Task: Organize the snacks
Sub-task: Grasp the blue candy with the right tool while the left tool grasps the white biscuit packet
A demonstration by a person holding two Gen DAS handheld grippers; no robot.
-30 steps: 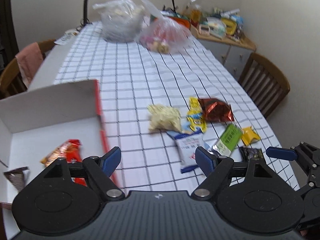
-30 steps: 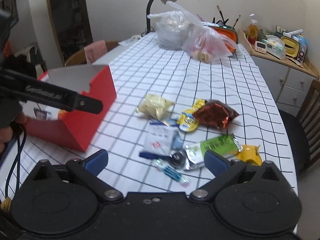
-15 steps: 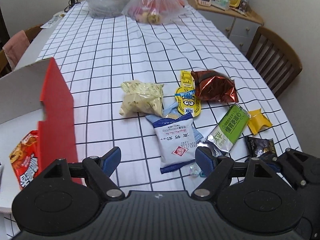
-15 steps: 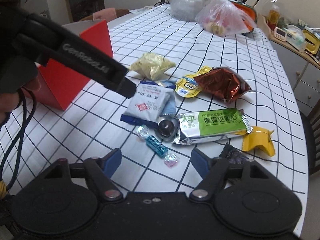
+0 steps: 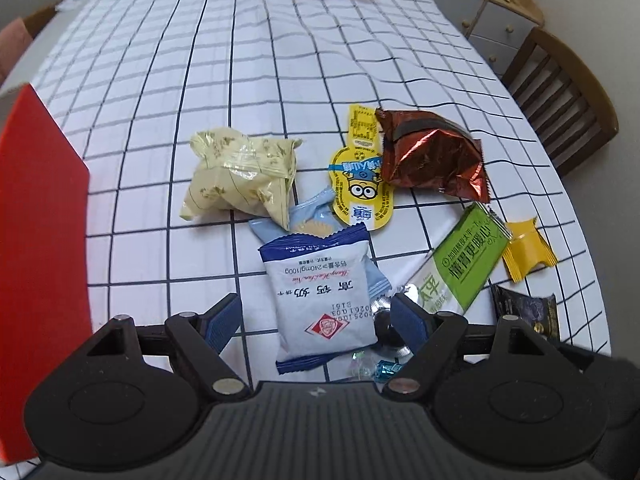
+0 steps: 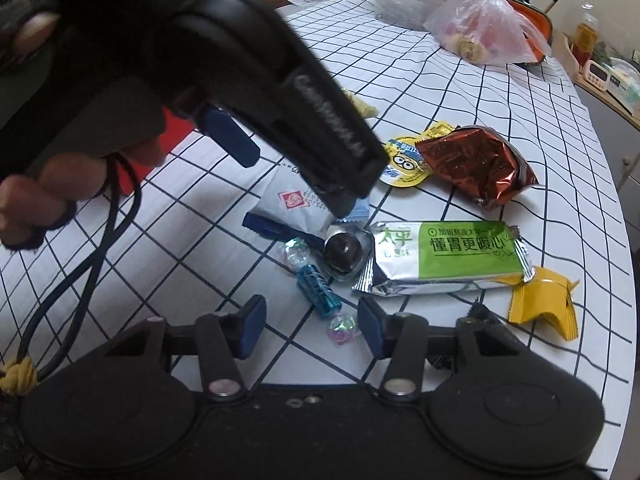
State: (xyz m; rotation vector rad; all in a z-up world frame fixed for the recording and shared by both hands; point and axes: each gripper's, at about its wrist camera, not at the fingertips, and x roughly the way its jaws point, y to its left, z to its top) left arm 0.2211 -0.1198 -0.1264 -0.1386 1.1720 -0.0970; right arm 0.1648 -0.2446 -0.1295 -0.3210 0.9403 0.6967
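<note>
Left gripper [image 5: 316, 318] now lower, over white packet [image 5: 326, 300].

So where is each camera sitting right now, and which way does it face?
Left wrist: on the left tongs, angled down at the snack pile; open jaws straddle the white-and-blue packet; red box at left.
Right wrist: on the right tongs, angled down; jaws closing around the teal candy, not yet pressing; the left tongs and a hand show.
Shared: green bar, copper bag, yellow wrapper.
</note>
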